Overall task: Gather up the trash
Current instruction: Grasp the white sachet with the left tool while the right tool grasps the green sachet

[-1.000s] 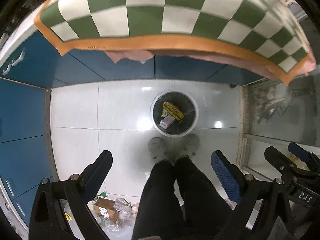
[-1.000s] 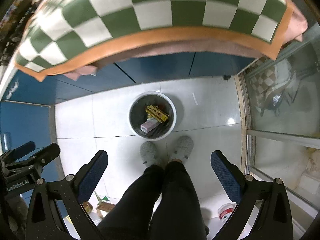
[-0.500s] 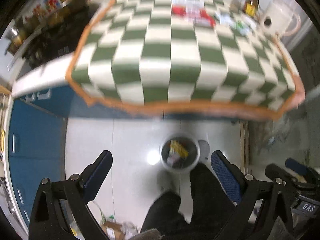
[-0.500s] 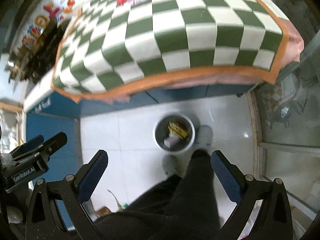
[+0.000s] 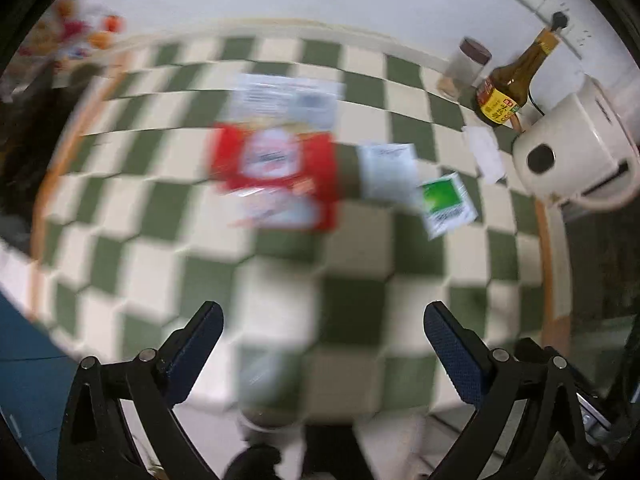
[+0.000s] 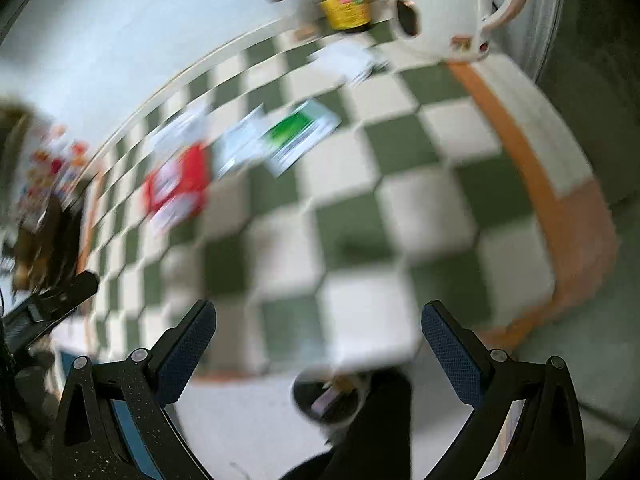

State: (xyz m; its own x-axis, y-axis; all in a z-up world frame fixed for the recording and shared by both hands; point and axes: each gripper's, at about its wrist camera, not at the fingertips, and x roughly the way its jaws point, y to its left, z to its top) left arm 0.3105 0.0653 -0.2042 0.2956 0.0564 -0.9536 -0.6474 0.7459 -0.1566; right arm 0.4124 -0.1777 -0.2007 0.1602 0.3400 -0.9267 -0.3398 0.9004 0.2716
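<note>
Both views are motion-blurred. Flat wrappers lie on the green-and-white checked tablecloth (image 5: 352, 264): a red packet (image 5: 276, 168), a white packet (image 5: 386, 172) and a green-and-white packet (image 5: 448, 204). They also show in the right wrist view: the red packet (image 6: 180, 184), the green packet (image 6: 300, 136). My left gripper (image 5: 322, 344) is open and empty, above the near table edge. My right gripper (image 6: 318, 340) is open and empty, over the table's near right part. The grey trash bin (image 6: 332, 398) with trash inside stands on the floor below the table edge.
A white kettle (image 5: 572, 152), a brown sauce bottle (image 5: 512, 88) and a lidded jar (image 5: 464, 68) stand at the table's far right. A folded white paper (image 5: 484, 152) lies beside them. Blue cabinets (image 5: 28, 392) are at the left. The person's dark legs (image 6: 372, 432) are below.
Both grippers have swung up from looking down at the floor bin to looking across the tabletop. The wrappers and kettle have come into view. Both stayed open.
</note>
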